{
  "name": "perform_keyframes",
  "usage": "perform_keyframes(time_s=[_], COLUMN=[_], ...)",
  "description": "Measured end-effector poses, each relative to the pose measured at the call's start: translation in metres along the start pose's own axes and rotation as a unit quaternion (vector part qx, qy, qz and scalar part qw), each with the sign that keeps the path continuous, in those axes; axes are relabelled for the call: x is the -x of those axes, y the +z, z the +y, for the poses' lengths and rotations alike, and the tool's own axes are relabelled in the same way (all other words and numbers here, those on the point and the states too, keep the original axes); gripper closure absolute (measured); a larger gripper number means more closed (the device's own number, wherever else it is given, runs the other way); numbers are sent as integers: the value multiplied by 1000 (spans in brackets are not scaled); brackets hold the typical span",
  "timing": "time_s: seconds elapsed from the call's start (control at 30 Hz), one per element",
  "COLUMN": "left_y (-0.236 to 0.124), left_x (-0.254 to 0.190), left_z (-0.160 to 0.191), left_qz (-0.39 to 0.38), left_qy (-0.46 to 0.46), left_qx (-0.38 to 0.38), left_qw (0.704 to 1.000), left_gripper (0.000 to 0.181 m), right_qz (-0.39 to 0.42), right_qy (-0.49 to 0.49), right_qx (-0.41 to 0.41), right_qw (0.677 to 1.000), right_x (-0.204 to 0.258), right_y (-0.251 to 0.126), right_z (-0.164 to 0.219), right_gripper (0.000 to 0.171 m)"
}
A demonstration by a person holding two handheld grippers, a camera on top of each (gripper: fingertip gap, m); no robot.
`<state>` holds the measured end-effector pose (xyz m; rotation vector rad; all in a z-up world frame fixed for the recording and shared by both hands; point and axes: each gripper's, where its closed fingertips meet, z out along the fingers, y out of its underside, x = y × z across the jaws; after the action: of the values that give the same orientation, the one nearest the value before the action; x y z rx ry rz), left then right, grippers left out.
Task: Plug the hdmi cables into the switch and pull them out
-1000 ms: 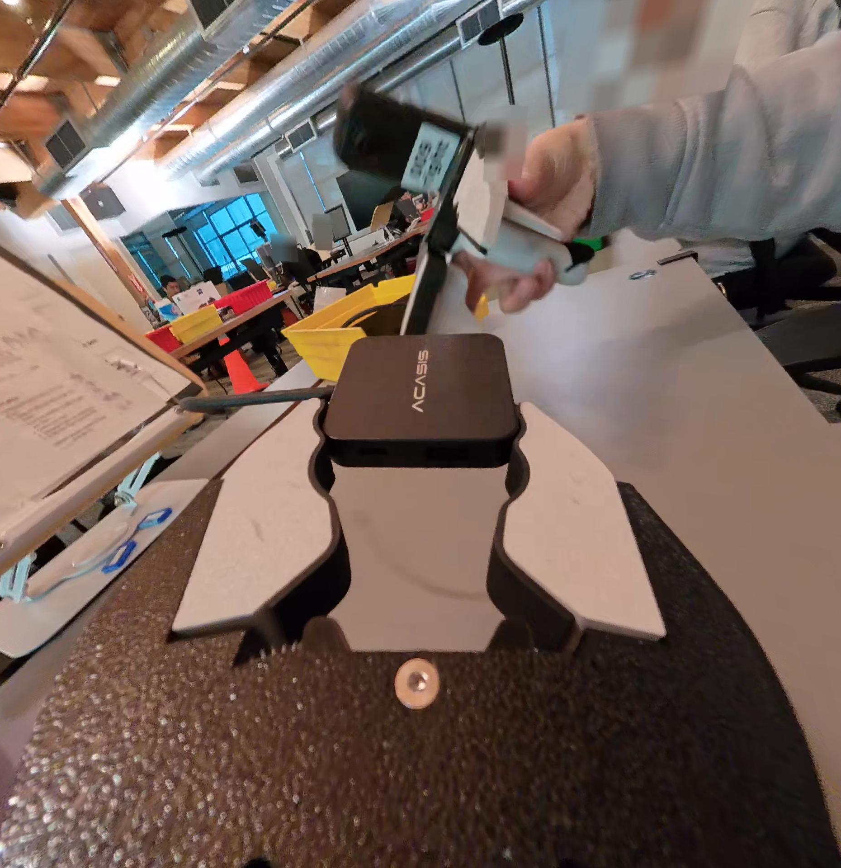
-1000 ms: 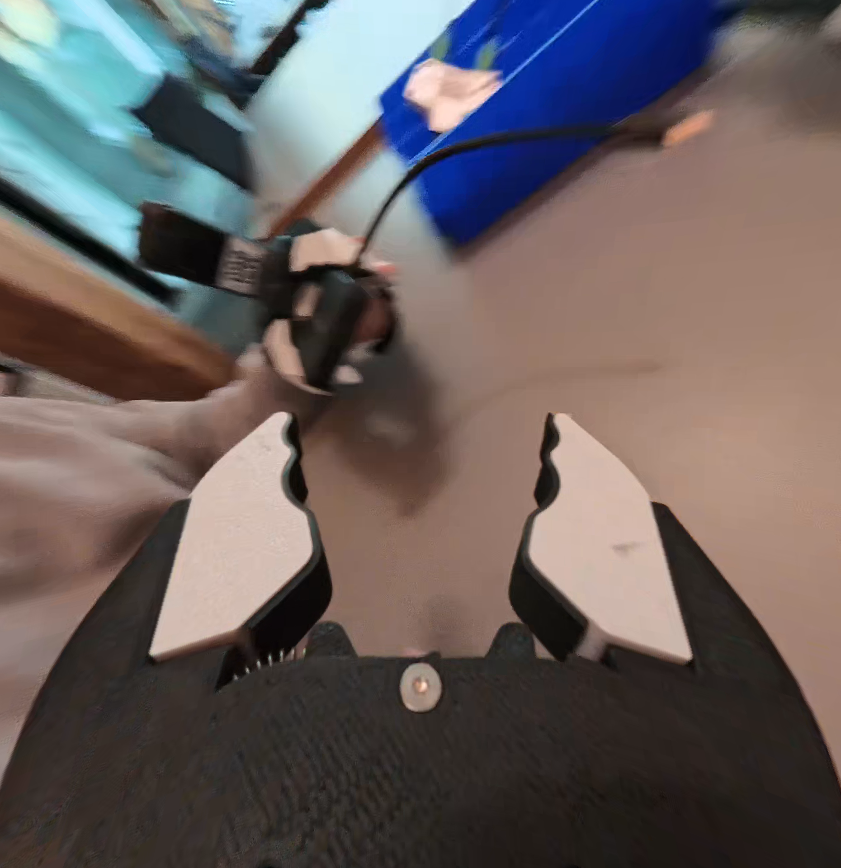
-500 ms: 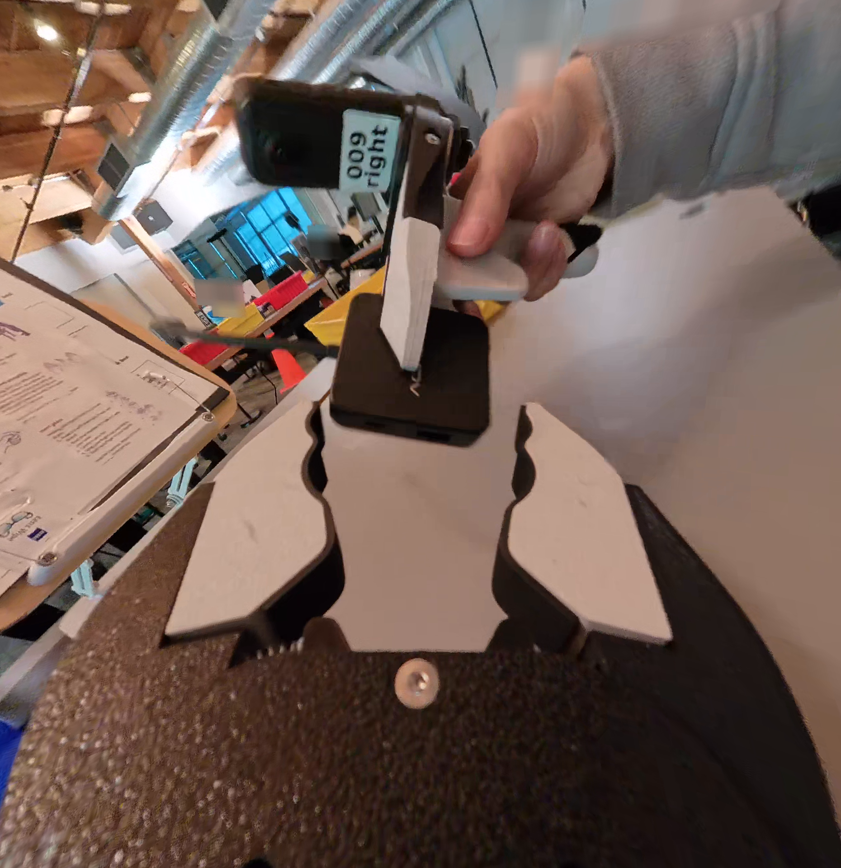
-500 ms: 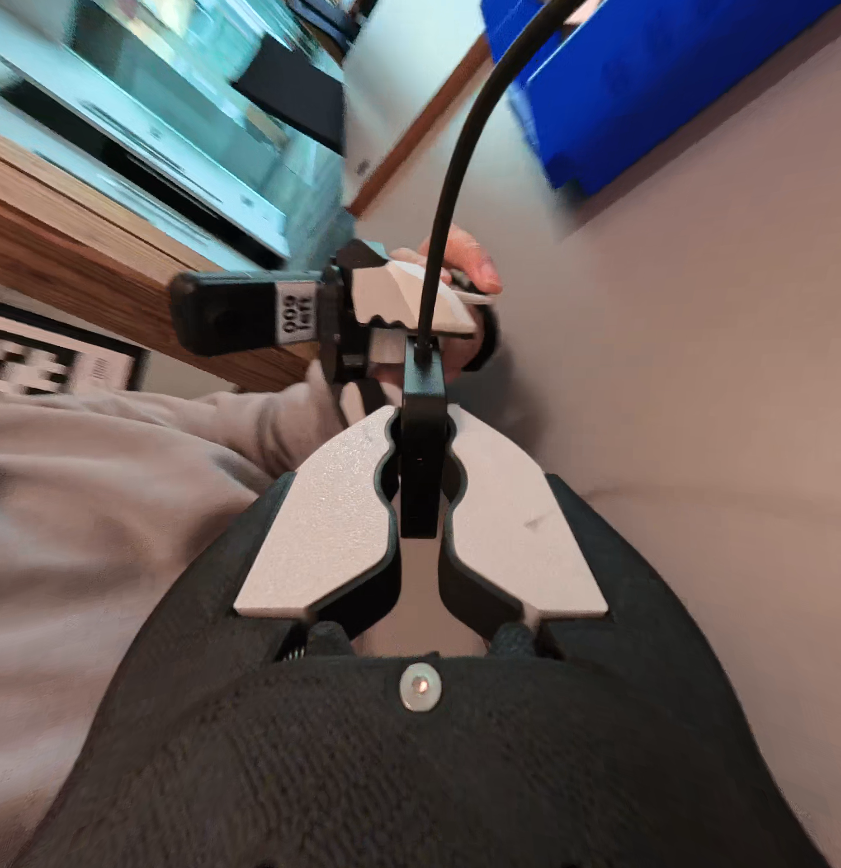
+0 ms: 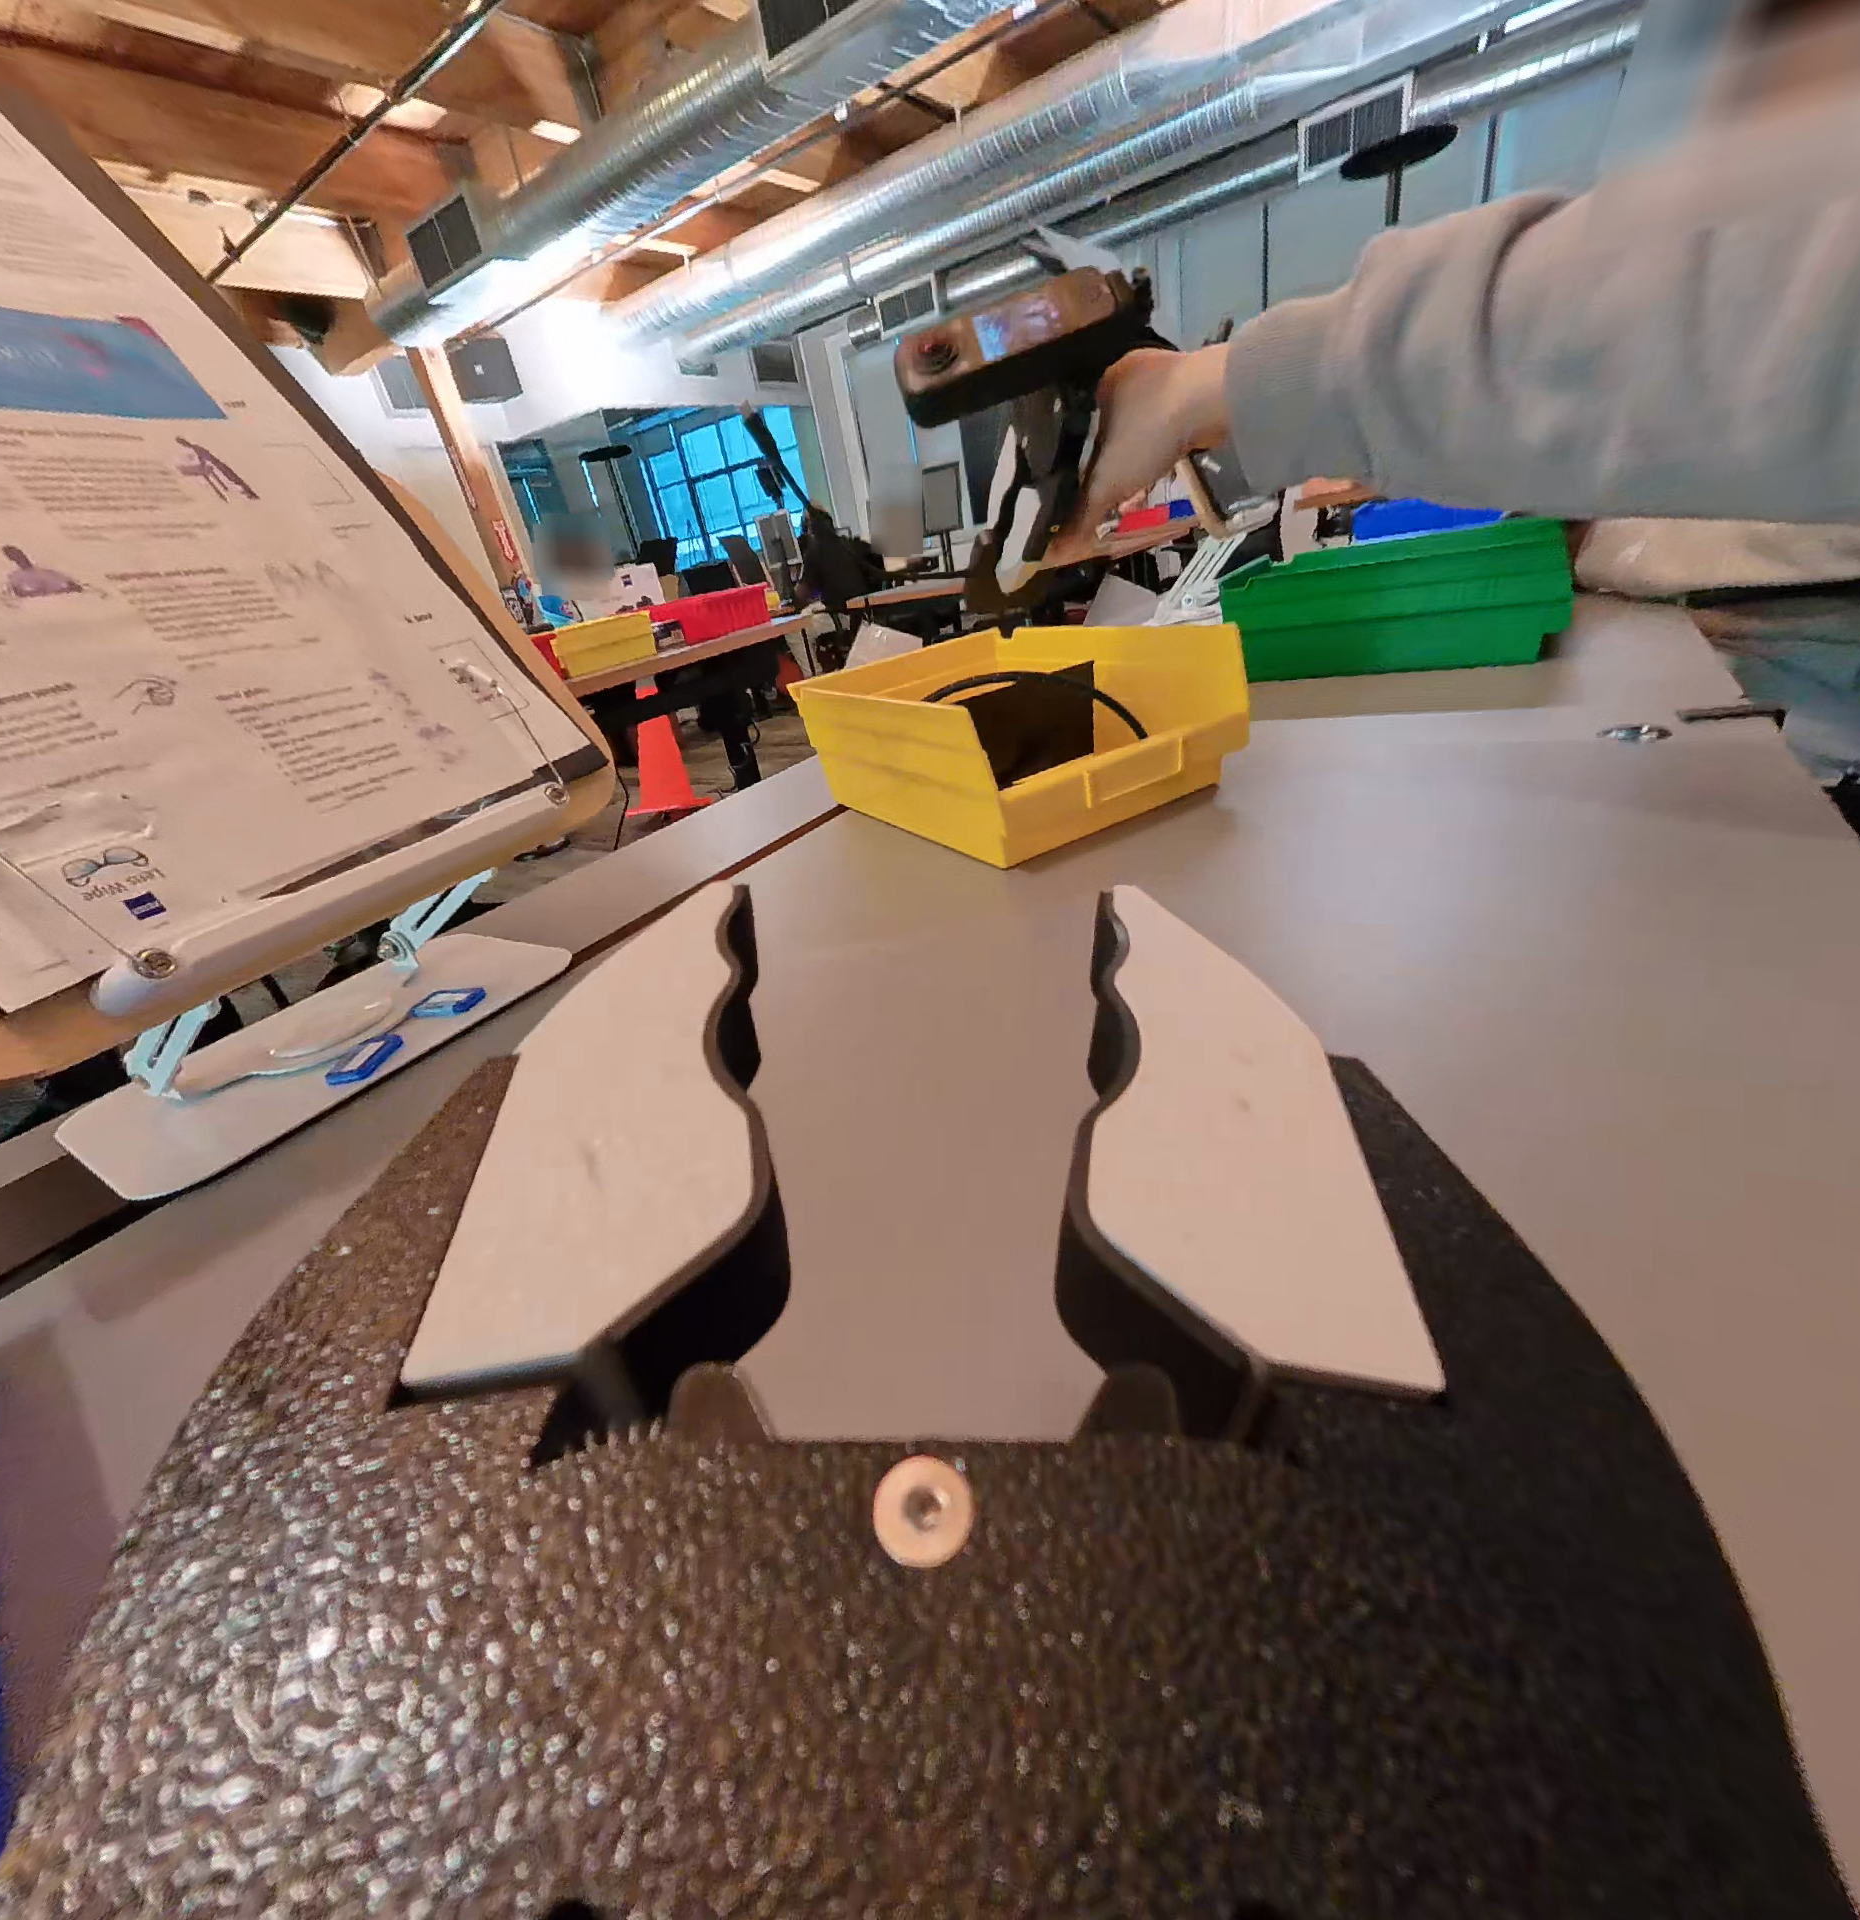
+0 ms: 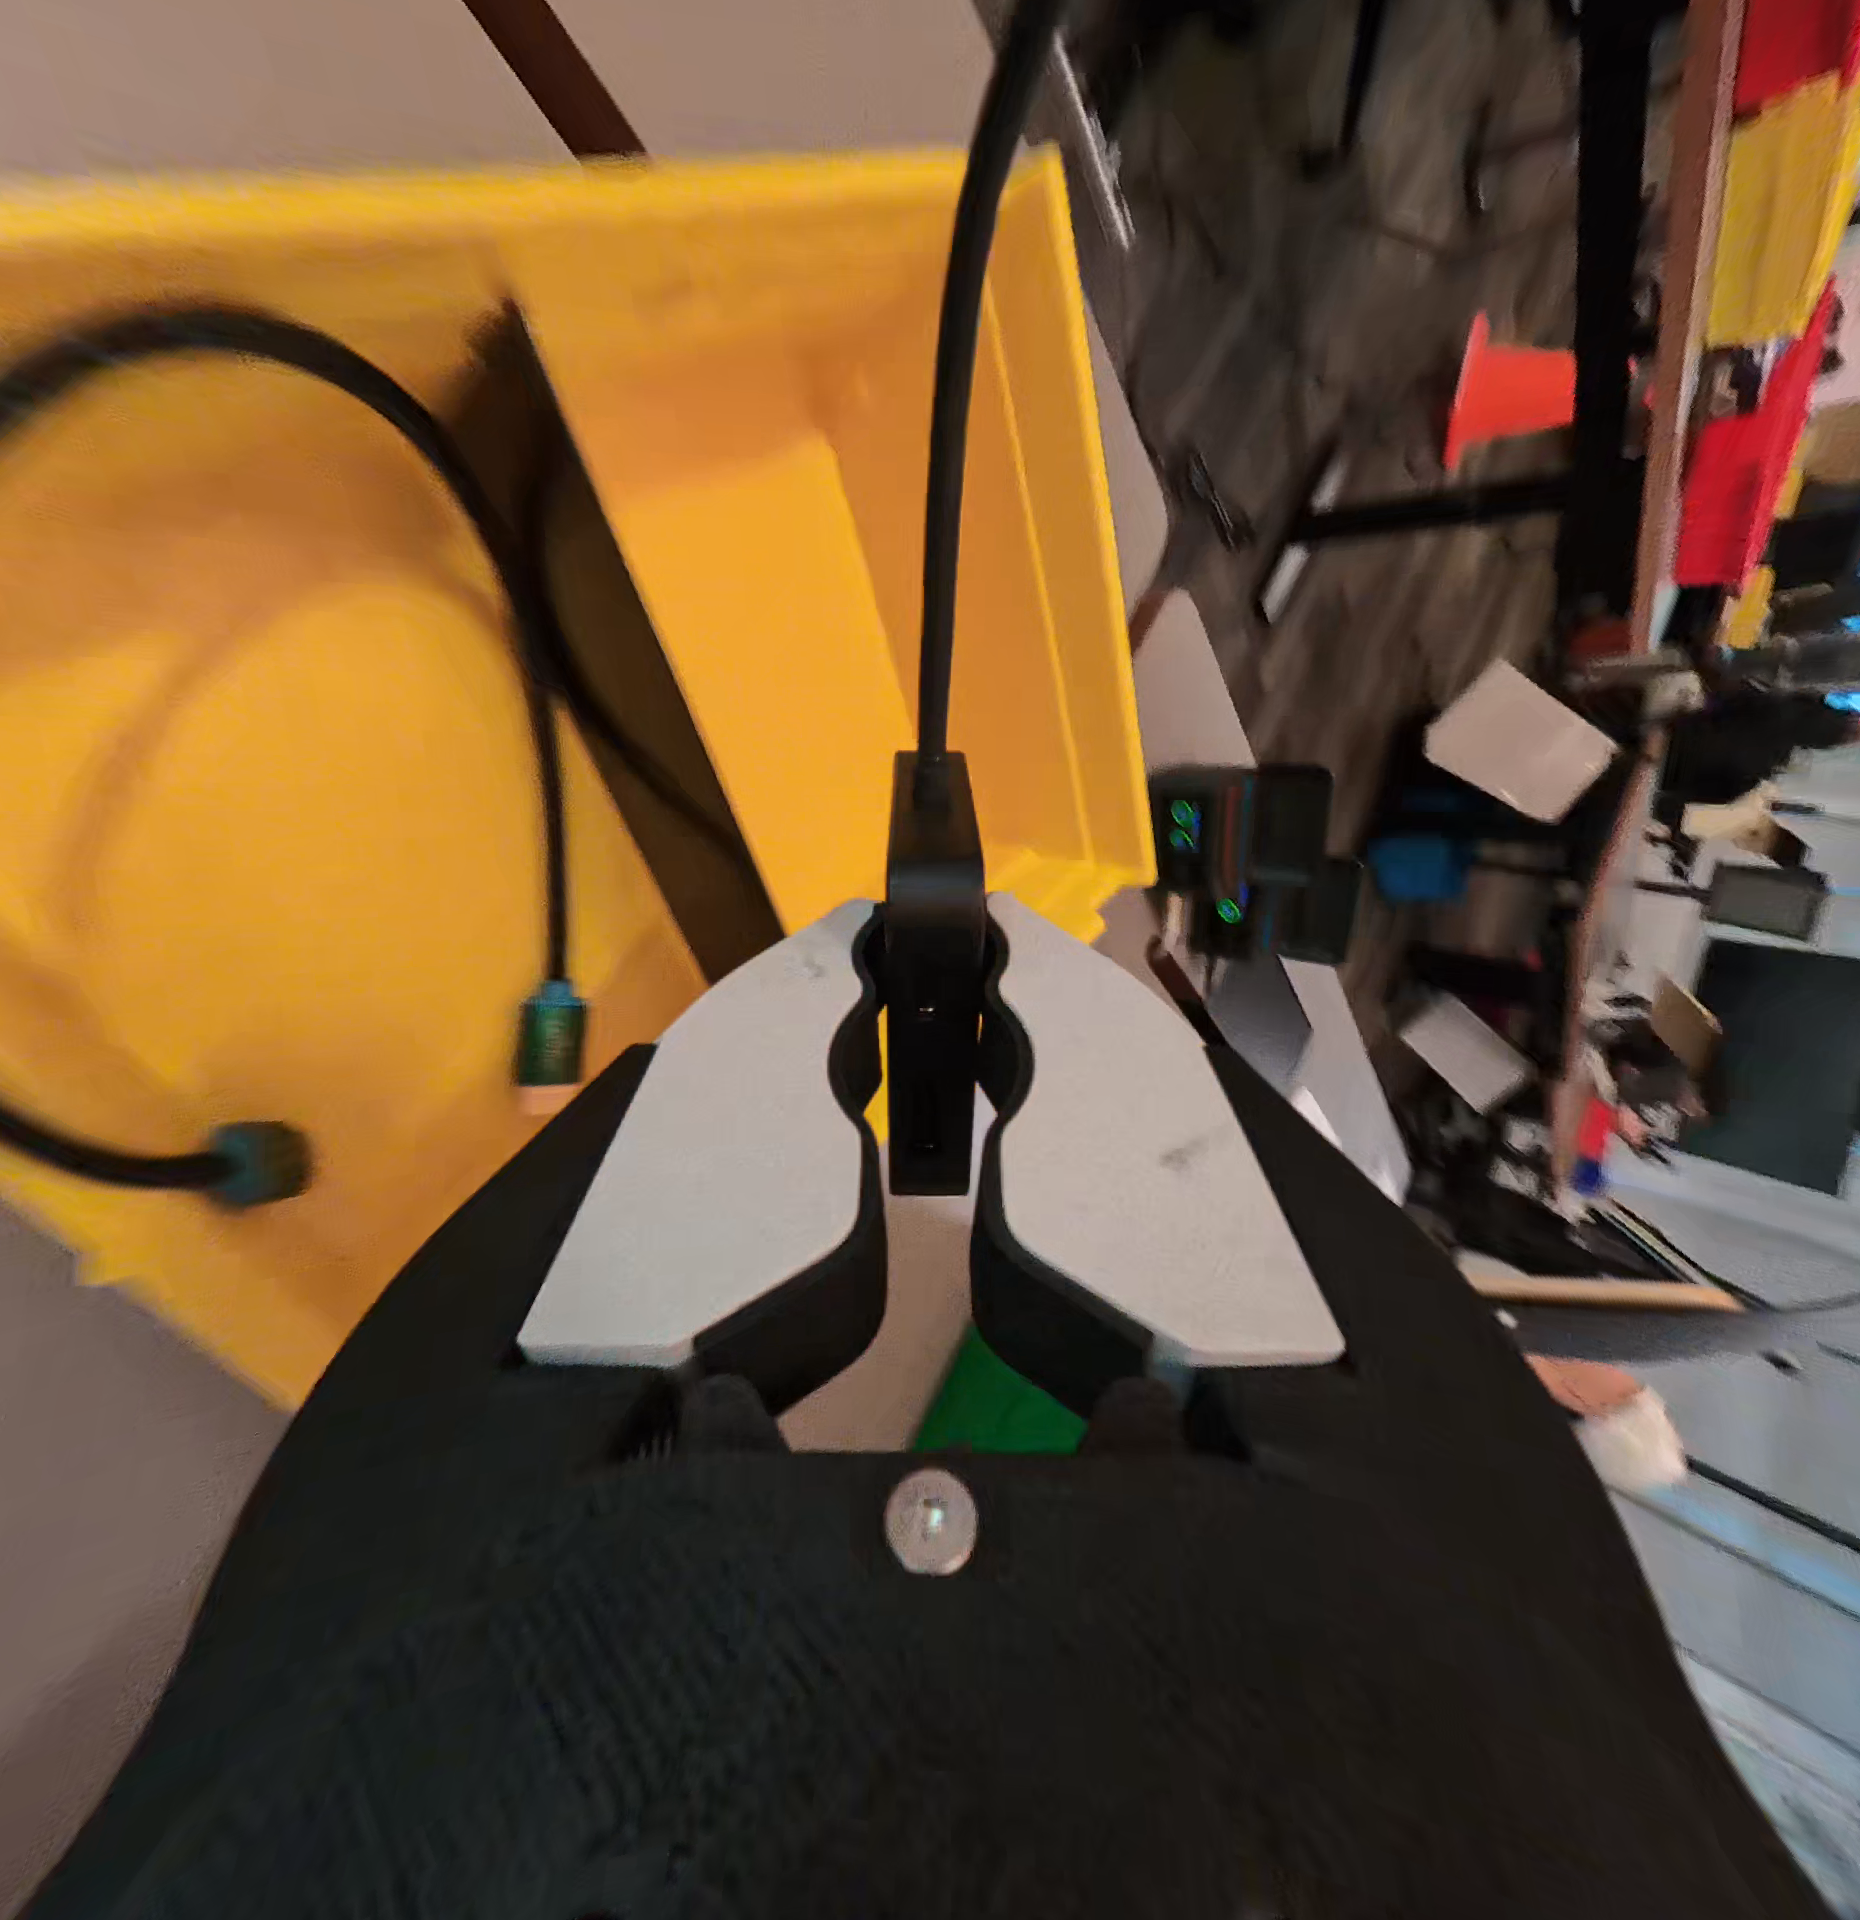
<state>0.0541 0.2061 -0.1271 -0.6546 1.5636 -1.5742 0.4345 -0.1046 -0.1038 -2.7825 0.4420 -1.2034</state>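
My right gripper (image 6: pixel 931 920) is shut on the black switch (image 6: pixel 931 821), held edge-on, with its black cable (image 6: pixel 947 416) running up and away. It hangs over a yellow bin (image 6: pixel 801 312) that holds two hdmi cables with teal plugs (image 6: pixel 552 1029) (image 6: pixel 256 1164). My left gripper (image 5: pixel 924 904) is open and empty, low over the grey table (image 5: pixel 1425 987). The left wrist view shows the right gripper (image 5: pixel 1019 561) far off, held in a hand above the yellow bin (image 5: pixel 1009 800).
A tilted document stand (image 5: pixel 230 623) with a white base stands at the left. Green bins (image 5: pixel 1393 613) sit behind the yellow one. A dark panel (image 5: pixel 1030 727) and a cable loop show inside the yellow bin. A grey sleeve (image 5: pixel 1580 343) reaches in from the right.
My right gripper shut on the switch that lay between my left fingers, lifted it and carried it over the yellow bin. My left gripper stayed open and now has nothing between its fingers.
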Motion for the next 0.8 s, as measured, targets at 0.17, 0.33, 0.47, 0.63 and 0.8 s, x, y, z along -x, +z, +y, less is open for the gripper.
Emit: perform_keyframes(time_s=[0.17, 0.33, 0.47, 0.63, 0.8], left_y=[0, 1, 3, 5, -1], left_x=[1, 0, -4, -6, 12], left_z=[15, 22, 28, 32, 21], left_qz=[3, 14, 28, 34, -12], left_qy=[10, -10, -14, -18, -31], left_qx=[37, 50, 65, 79, 72], left_qw=[999, 999, 997, 996, 997], left_gripper=[121, 122, 122, 121, 122], right_qz=[-14, -23, -34, -5, -50], right_qy=[-46, -11, 18, 53, 130], right_qx=[74, 73, 51, -23, -203], right_qw=[996, 997, 998, 998, 969], right_x=[9, 12, 12, -2, 35], right_y=[52, 77, 86, 63, -17], right_z=[17, 17, 17, -6, -75], right_gripper=[158, 158, 144, 123, 112])
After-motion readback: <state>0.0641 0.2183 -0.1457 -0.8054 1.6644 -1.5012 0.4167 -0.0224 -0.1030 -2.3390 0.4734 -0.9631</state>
